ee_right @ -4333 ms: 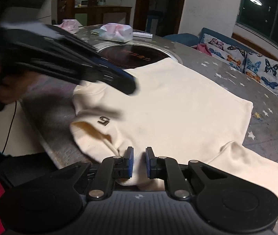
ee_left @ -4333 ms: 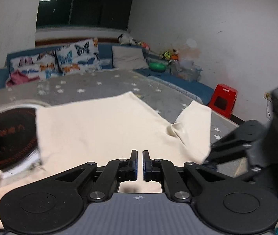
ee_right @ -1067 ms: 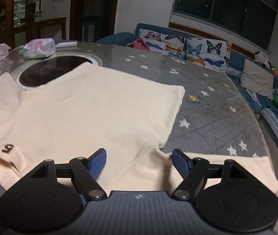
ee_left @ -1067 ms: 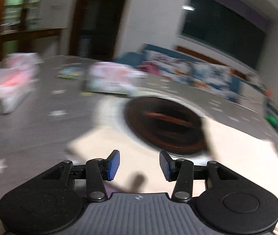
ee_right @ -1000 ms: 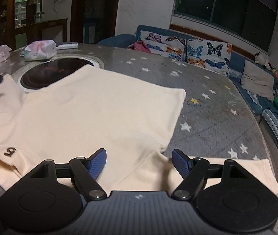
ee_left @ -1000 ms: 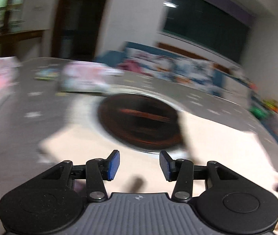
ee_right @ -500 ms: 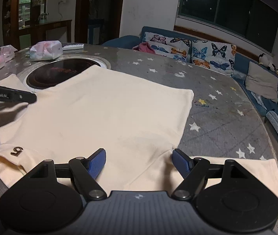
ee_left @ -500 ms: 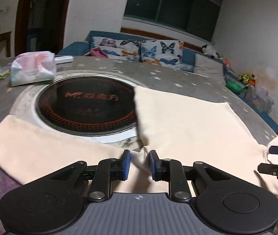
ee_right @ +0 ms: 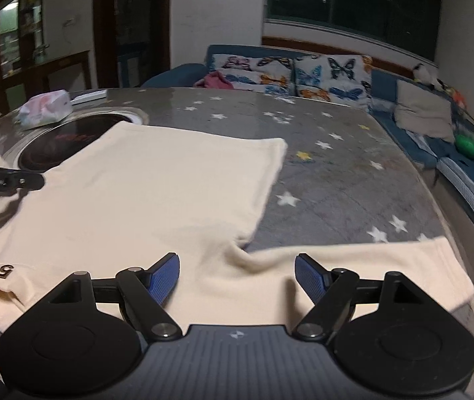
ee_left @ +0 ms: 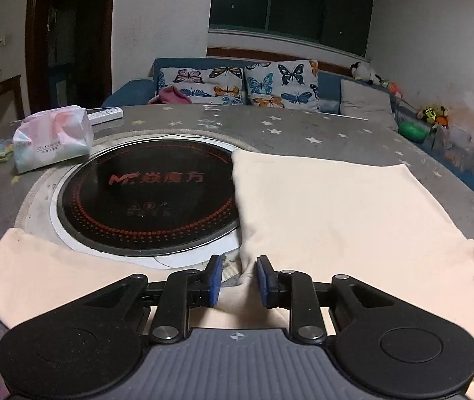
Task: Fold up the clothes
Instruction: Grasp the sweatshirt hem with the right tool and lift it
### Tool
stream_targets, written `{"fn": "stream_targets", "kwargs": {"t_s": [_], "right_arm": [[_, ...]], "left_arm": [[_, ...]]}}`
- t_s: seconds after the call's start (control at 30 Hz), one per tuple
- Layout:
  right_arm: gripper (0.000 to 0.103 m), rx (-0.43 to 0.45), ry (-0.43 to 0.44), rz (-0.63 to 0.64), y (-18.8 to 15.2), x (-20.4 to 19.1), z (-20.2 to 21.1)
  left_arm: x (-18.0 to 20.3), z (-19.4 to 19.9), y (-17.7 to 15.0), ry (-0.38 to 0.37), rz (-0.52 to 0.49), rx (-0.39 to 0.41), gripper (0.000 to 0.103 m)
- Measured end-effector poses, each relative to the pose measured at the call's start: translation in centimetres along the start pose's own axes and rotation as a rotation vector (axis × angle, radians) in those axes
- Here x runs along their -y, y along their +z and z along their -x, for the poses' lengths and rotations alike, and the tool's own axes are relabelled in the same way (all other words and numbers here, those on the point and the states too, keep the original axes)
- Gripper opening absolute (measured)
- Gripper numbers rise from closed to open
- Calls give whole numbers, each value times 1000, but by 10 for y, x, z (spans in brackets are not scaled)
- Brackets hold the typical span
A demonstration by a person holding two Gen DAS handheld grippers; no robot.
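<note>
Fingers [ee_left: 215,278] of your left gripper [ee_left: 239,280] are standing narrow and opening, with a pucker of cloth rising between the pads at the underarm; the pads are not pressing on it. Your right gripper [ee_right: 237,276] is holding its jaws wide over the opposite underarm, with nothing gripped.

The table [ee_left: 303,130] is carrying the cream shirt [ee_left: 337,206], which is lying flat with its body beside the hob [ee_left: 146,196] and one hem corner overlapping the hob's rim. The left sleeve [ee_left: 53,276] is lying along the near side of the hob; the right sleeve [ee_right: 370,266] is lying on the far side of the shirt from the hob, reaching towards the table edge.

Risks, in order of consequence:

1. You are probably lining up both underarms for a fold. If one gripper is closing while the other is still open, the shirt is likely to be dragged askew across the hob.
2. If the left pads are catching only the top layer of the pucker, the lower layer is likely to stay behind and crease.
3. The right sleeve may slide off the table edge when lifted.
4. The tissue pack [ee_left: 53,140], beyond the hob, may be caught by a swung sleeve.
</note>
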State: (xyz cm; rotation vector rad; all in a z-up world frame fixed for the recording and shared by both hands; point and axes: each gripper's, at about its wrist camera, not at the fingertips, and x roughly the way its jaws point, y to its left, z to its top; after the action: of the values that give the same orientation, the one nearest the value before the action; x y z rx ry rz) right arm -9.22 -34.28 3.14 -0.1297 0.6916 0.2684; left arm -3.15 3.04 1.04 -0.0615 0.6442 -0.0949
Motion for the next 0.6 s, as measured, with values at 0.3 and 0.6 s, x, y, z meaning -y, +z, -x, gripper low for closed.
{"fn": "stream_targets", "kwargs": {"t_s": [0.3, 0.6], "right_arm": [[75, 6, -148, -71, -9, 47, 4], [62, -6, -323, -271, -29, 121, 11]], "left_arm": [[8, 12, 8, -15, -17, 20, 27], [25, 25, 13, -44, -40, 46, 45]]}}
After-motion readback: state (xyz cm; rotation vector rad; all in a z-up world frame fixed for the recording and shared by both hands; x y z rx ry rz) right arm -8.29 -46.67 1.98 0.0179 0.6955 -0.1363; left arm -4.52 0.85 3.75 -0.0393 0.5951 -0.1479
